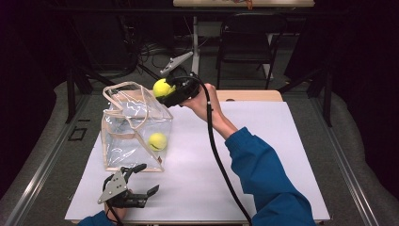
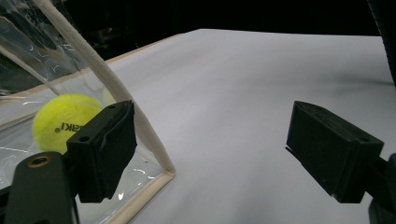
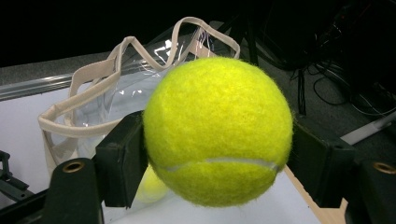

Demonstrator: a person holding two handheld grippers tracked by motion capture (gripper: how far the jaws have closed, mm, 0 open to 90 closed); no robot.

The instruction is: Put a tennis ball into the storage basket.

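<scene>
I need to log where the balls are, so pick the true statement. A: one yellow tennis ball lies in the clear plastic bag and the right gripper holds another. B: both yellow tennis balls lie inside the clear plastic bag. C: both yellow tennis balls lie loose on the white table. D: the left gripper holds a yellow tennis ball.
A: one yellow tennis ball lies inside the clear plastic bag, and the right gripper clamps another yellow tennis ball above its rim.

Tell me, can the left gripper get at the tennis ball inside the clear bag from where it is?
Probably not: the left gripper sits outside the clear bag, whose wall screens the tennis ball.
</scene>
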